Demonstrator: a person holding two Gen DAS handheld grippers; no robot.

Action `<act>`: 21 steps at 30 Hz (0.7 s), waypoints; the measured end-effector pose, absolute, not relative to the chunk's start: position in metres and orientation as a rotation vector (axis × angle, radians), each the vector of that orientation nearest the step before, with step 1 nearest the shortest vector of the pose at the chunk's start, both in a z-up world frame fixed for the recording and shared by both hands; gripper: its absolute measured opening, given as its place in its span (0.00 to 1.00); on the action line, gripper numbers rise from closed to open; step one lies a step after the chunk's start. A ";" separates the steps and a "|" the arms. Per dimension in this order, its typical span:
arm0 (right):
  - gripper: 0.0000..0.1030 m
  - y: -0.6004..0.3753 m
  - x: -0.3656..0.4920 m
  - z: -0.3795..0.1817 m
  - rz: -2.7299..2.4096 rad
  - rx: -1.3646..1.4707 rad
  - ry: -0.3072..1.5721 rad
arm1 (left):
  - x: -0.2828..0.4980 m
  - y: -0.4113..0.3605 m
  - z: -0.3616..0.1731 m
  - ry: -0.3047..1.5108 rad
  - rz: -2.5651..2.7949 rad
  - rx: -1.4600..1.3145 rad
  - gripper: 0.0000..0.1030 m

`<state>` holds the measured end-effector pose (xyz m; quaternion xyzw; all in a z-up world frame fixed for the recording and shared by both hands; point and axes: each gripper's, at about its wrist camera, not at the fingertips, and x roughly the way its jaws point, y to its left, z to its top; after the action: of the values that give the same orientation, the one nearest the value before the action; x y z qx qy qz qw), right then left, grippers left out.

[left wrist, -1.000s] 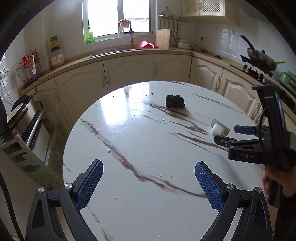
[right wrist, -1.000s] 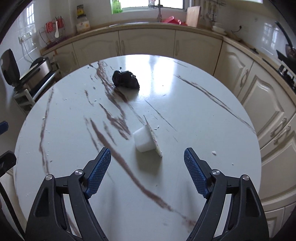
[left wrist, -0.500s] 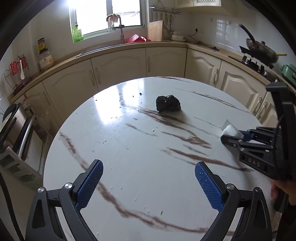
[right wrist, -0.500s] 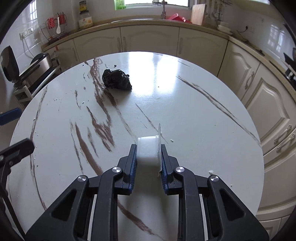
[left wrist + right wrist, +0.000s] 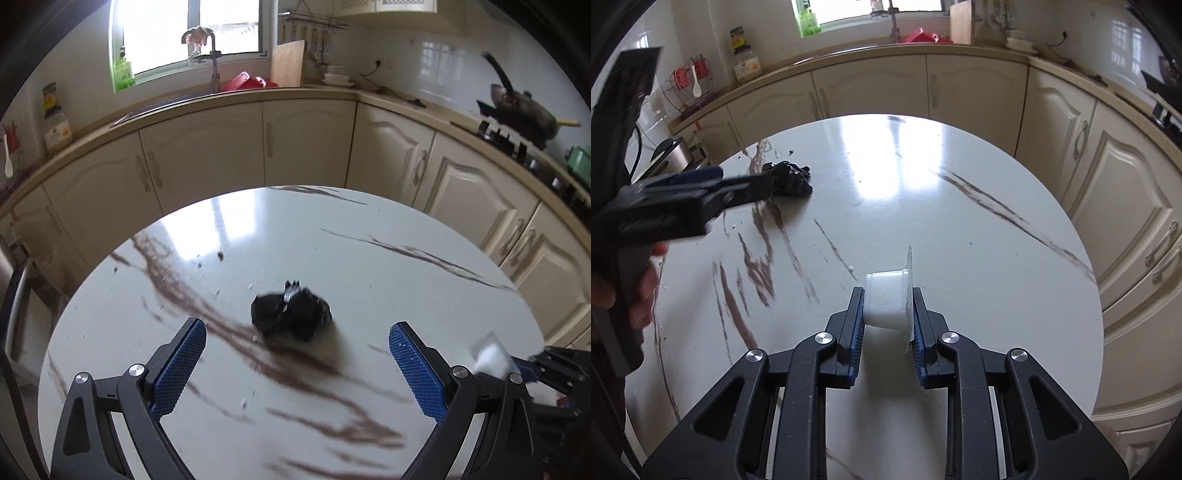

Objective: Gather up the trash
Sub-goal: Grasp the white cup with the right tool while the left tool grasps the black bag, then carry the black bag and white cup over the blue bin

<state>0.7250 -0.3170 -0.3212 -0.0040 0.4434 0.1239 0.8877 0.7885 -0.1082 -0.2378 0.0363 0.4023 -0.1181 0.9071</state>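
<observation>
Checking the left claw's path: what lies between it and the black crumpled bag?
Only bare marble tabletop with a few crumbs, in the left wrist view; the open left claw faces the black crumpled bag.

A small white plastic cup [image 5: 886, 302] with a peeled-back foil lid lies on its side, clamped base and rim between blue pads above the round marble table [image 5: 960, 229], while a crumpled black bag [image 5: 291, 314] sits near that table's middle.

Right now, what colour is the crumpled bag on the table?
Black, a shiny crumpled bag. It shows best in the left wrist view, lying between the open claw's fingers.
</observation>
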 end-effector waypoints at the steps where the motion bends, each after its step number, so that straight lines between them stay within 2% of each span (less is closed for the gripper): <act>1: 0.21 -0.319 0.725 -0.322 0.259 -0.001 0.922 | 0.798 -0.112 -0.242 0.837 -0.243 0.085 0.95; 5: 0.21 -0.325 0.727 -0.322 0.265 0.011 0.924 | 0.832 -0.129 -0.263 0.879 -0.234 0.127 0.92; 7: 0.21 -0.326 0.728 -0.321 0.269 0.016 0.922 | 0.846 -0.133 -0.274 0.925 -0.249 0.113 0.68; 9: 0.21 -0.327 0.727 -0.321 0.274 0.025 0.923 | 0.857 -0.136 -0.283 0.966 -0.257 0.112 0.58; 10: 0.21 -0.327 0.727 -0.320 0.278 0.029 0.921 | 0.859 -0.137 -0.281 0.953 -0.266 0.109 0.50; 13: 0.21 -0.328 0.726 -0.320 0.277 0.033 0.917 | 0.867 -0.137 -0.279 0.959 -0.292 0.116 0.40; 21: 0.21 -0.324 0.715 -0.311 0.289 0.040 0.910 | 0.842 -0.127 -0.270 0.927 -0.347 0.083 0.38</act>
<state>0.7148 -0.3244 -0.3111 0.0193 0.4379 0.1393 0.8880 0.8415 -0.1266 -0.2698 0.0399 0.4446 -0.1664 0.8792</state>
